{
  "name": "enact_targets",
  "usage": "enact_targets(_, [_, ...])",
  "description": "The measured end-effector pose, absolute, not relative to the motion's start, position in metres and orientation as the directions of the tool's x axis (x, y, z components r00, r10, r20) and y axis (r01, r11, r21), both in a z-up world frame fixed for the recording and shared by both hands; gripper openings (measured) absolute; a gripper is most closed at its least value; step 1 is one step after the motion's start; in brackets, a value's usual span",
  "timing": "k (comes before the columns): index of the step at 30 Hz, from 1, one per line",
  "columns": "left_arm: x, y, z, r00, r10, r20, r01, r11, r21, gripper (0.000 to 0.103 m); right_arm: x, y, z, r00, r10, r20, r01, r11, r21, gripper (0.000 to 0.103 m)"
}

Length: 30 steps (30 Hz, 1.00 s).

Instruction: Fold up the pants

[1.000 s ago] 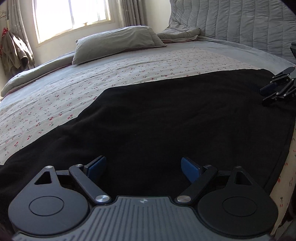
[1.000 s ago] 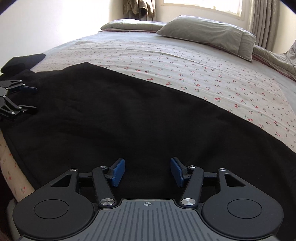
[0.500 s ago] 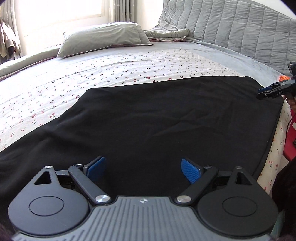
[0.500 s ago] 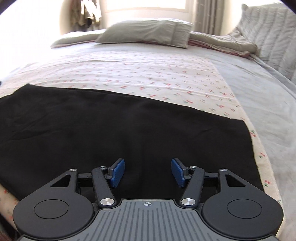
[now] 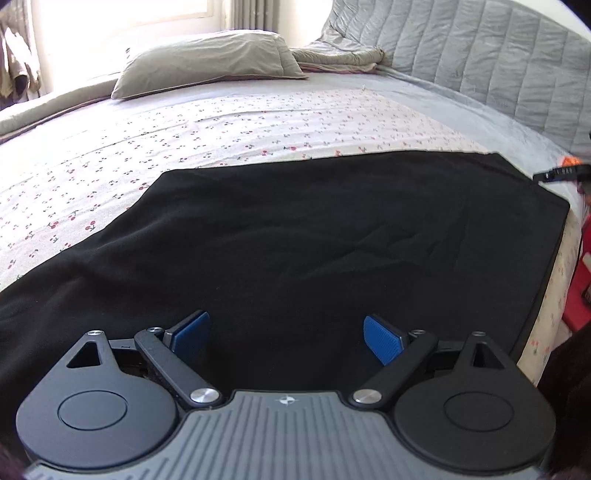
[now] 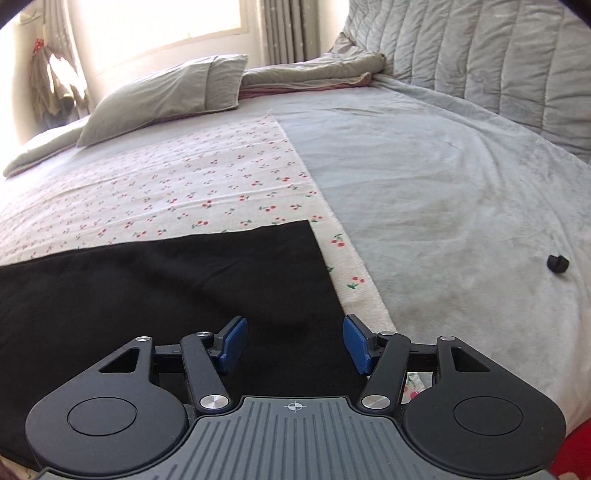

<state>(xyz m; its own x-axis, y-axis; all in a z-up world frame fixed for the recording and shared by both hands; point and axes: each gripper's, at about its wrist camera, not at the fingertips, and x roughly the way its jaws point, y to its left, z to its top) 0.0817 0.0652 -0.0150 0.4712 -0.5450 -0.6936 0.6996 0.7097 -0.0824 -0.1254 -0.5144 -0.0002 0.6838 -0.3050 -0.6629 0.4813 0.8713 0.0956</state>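
I see the black pants (image 5: 314,240) spread flat across the lower half of both views, on a cherry-print sheet (image 5: 221,125) over a grey blanket (image 6: 443,184). My left gripper (image 5: 286,334) hangs over the cloth at bottom centre, jaws wide apart and empty. My right gripper (image 6: 293,341) sits above the pants' right edge, jaws parted, gripping nothing. A grey pillow (image 5: 207,72) lies upper left beneath a bright window (image 6: 155,26); a quilted headboard (image 6: 498,62) fills the upper right.
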Motion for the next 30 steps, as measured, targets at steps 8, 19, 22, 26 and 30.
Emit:
enact_targets(8, [0.084, 0.042, 0.008, 0.492, -0.580, -0.649, 0.640, 0.747, -0.182, 0.097, -0.157, -0.541, -0.006, 0.669, -0.278, -0.689, 0.570, 0.787, 0.236, 0.056])
enact_targets(19, [0.088, 0.009, 0.003, 0.428, -0.611, -0.666, 0.670, 0.709, -0.220, 0.097, -0.125, -0.502, -0.019, 0.548, -0.322, -0.772, 0.517, 0.856, 0.010, 0.029])
enact_targets(22, [0.092, 0.004, 0.002, 0.420, -0.603, -0.679, 0.663, 0.714, -0.224, 0.097, -0.120, -0.496, -0.017, 0.536, -0.328, -0.777, 0.513, 0.858, -0.008, 0.015])
enact_targets(26, [0.098, -0.001, 0.005, 0.390, -0.611, -0.689, 0.641, 0.717, -0.273, 0.097, -0.120, -0.492, -0.006, 0.566, -0.320, -0.759, 0.521, 0.853, 0.028, 0.007])
enact_targets(30, [0.103, -0.007, 0.002, 0.338, -0.657, -0.674, 0.612, 0.698, -0.372, 0.097, -0.112, -0.473, 0.013, 0.633, -0.293, -0.717, 0.478, 0.876, 0.064, 0.006])
